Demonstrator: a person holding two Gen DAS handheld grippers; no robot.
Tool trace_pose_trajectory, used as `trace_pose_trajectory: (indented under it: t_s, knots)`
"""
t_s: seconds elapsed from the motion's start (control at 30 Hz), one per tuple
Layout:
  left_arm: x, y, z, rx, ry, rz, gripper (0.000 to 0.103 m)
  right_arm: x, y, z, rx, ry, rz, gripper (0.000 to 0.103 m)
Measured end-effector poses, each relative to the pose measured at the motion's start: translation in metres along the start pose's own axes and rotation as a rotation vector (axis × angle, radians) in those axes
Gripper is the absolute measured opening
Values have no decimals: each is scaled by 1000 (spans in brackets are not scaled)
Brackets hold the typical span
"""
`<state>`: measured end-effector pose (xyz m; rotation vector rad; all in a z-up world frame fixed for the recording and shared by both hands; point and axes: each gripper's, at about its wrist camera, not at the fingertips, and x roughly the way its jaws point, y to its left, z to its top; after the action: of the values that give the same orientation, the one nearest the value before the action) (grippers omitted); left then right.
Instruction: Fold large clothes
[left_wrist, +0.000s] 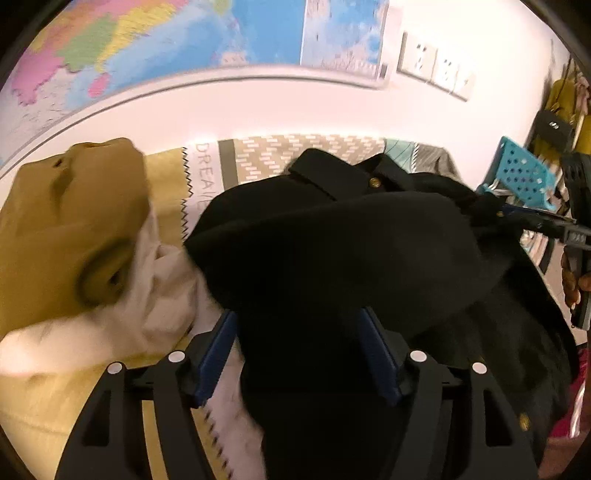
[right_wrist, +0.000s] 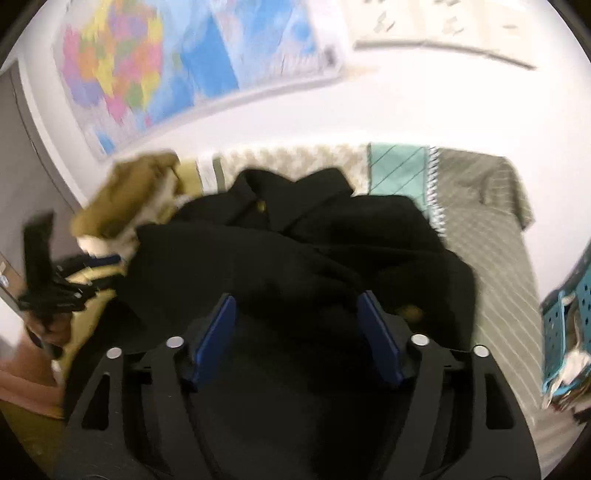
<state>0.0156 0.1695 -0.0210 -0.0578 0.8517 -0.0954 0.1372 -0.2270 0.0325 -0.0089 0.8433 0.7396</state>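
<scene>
Right claw (left_wrist: 498, 216) on black coat (left_wrist: 332, 251), left view only.

Both grippers' fingers (left_wrist: 218, 354) (right_wrist: 380, 339) spread wide, angled downward.

The dark black coat (right_wrist: 295, 240) runs off the near edge, its folds lost in blur and shadow.

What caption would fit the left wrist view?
Open left gripper over a black coat, beside a tan garment.
</scene>
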Motion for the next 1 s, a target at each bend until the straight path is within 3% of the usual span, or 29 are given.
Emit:
trace_pose_trajectory:
  t_s: [0.1,0.2,0.27,0.43,0.57,0.77,0.83,1.0]
  knots:
    - [-18,5,-19,-9,9,-4,71,-39,-13,-19,57,-24,28,81]
    - [-28,9,-42,-32,42,-11,73,-64,-32,-47,123,-15,2,84]
    - [-33,11,-60,-61,73,-45,73,-79,-47,-73,190,-9,-10,85]
    - [-48,5,-98,-97,119,-129,74,-96,-74,-128,339,18,58,87]
    - [-58,4,-119,-121,145,-137,80,-101,-69,-150,359,33,119,88]
    - [-63,-2,-139,-165,187,-205,84,-97,-54,-169,325,66,151,90]
    - [-63,-9,-142,-162,192,-239,90,-94,-52,-175,325,67,160,91]
    - [-61,-27,-142,-145,221,-332,92,-97,-47,-181,319,57,200,93]
